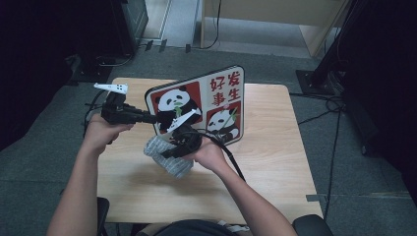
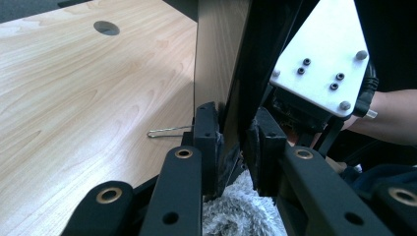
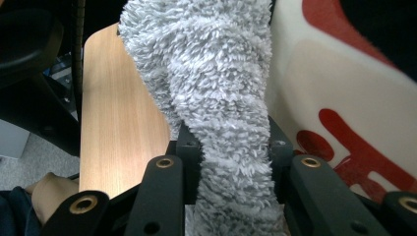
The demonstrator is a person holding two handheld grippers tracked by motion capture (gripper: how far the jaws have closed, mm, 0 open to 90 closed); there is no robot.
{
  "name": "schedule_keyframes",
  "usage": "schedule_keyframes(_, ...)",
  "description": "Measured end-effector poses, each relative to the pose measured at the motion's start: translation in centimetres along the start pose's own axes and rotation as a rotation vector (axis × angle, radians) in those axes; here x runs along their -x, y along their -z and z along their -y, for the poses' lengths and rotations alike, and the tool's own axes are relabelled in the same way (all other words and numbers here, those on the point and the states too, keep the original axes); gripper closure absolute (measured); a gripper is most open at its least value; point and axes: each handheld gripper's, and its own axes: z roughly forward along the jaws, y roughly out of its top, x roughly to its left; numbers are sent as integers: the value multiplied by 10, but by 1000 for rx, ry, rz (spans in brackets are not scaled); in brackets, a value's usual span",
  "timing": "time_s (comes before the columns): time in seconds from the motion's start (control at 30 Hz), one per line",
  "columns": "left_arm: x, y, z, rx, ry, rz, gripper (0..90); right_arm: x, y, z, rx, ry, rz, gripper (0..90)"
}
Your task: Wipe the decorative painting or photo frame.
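Left of the panda board [image 1: 196,105], the left gripper [image 1: 150,117] was clamped on the board's left edge, jaws closed across its thickness, apparently to keep it tilted up off the table [image 1: 275,162] with its printed face exposed. Against the board's lower face, the right gripper [image 1: 172,151] was closed on a grey fluffy cloth [image 1: 169,160], pinched mid-fold, likely so the pile could wipe that face.

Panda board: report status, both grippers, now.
Left gripper shut on panda board edge, holding it upright. Right gripper shut on grey fluffy cloth, cloth against board's face. Table beneath; nothing in the way.
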Motion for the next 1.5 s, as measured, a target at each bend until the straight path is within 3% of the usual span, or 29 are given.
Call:
schedule_keyframes(0.83,0,0,0,-2,-2,1,773,5,-17,29,-52,-20,0,699)
schedule_keyframes(1.23,0,0,0,-3,-4,1,772,9,-17,42,-61,-25,9,701)
schedule_keyframes(1.5,0,0,0,-6,-10,4,772,11,-7,44,-78,-20,25,703)
